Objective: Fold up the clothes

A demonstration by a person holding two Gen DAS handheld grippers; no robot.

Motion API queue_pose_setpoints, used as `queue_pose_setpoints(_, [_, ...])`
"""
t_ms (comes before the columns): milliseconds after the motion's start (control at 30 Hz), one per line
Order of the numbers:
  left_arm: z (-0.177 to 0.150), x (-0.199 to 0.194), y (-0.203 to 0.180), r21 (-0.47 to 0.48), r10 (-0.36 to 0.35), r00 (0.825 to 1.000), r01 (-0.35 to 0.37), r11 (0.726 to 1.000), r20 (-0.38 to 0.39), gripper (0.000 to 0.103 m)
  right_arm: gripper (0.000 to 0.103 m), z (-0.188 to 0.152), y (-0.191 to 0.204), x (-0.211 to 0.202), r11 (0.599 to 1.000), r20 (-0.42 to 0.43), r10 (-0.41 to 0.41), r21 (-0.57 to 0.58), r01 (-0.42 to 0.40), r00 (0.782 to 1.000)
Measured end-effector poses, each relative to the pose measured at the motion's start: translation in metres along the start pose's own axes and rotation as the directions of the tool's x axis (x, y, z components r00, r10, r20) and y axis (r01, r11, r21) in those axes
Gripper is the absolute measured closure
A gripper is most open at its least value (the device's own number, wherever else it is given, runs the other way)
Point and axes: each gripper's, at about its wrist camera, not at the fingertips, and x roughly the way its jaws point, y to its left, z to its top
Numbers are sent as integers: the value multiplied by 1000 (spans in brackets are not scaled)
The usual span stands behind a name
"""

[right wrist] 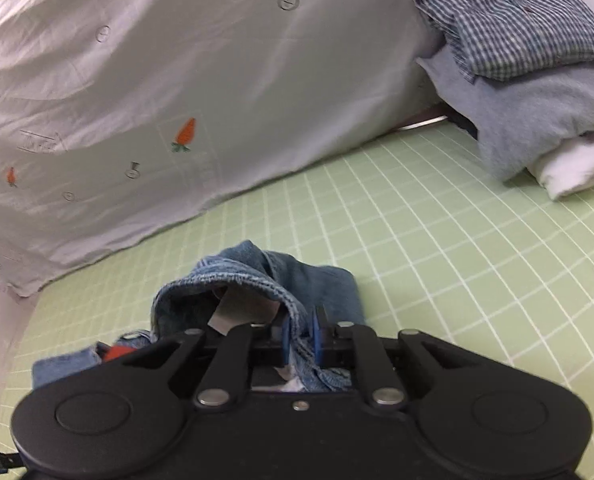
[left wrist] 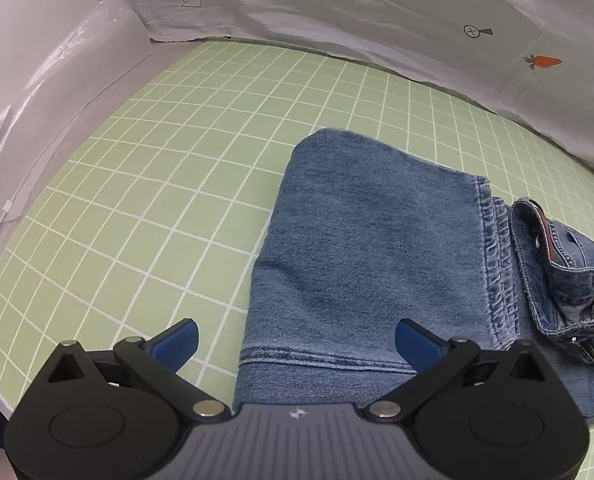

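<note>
The right gripper [right wrist: 300, 338] is pinching the waistband of the faded blue denim jeans [left wrist: 361, 248] lying on the green gridded mat [left wrist: 145, 184] – likely to fold them over – while the left gripper [left wrist: 297, 342] is hovering wide open above the leg.

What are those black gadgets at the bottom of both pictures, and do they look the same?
Both are hand-held grippers. The left gripper has matte black arms with round silver pivot pins, blue finger pads and a ribbed grey centre plate bearing a small white emblem. The right gripper has the same black linkage, silver pins and blue pads, but its body looks all black. No hand or sleeve shows.
</note>
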Motion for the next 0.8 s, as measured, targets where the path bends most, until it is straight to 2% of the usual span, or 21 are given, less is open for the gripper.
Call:
queue_pose_setpoints(233, [6, 3, 21, 0, -13, 1000, 13, 1000, 1, 0, 93, 10, 73, 20, 991, 4, 123, -60, -123, 992])
queue_pose_setpoints(367, [15, 9, 33, -4, -25, 1000, 25, 1000, -2, 0, 95, -9, 126, 44, 974, -75, 198, -94, -205, 977])
queue_pose_setpoints(433, [21, 13, 37, -2, -33, 999, 33, 999, -2, 0, 95, -27, 149, 59, 966, -140, 195, -143, -215, 971])
queue_pose_setpoints(533, [29, 23, 41, 3, -49, 999, 49, 999, -12, 0, 94, -59, 167, 80, 962, -232, 146, -194, -193, 962])
queue_pose_setpoints(633, [35, 34, 42, 4, -65, 997, 65, 998, -34, 0, 92, -75, 170, 89, 965, -258, 107, -206, -163, 960])
queue_pose_setpoints(667, [36, 38, 41, 4, -70, 997, 70, 998, -43, 0, 86, -74, 171, 87, 964, -257, 108, -211, -164, 960])
queue_pose_setpoints(700, [37, 41, 40, 5, -75, 996, 75, 997, -50, 0, 73, -72, 172, 85, 963, -264, 114, -208, -172, 958])
queue_pose_setpoints(733, [38, 44, 40, 6, -80, 995, 80, 997, -57, 0, 66, -68, 172, 82, 963, -272, 128, -197, -186, 954])
queue_pose_setpoints(800, [38, 49, 37, 9, -91, 993, 92, 996, -73, 0, 38, -62, 175, 70, 963, -254, 143, -187, -194, 957])
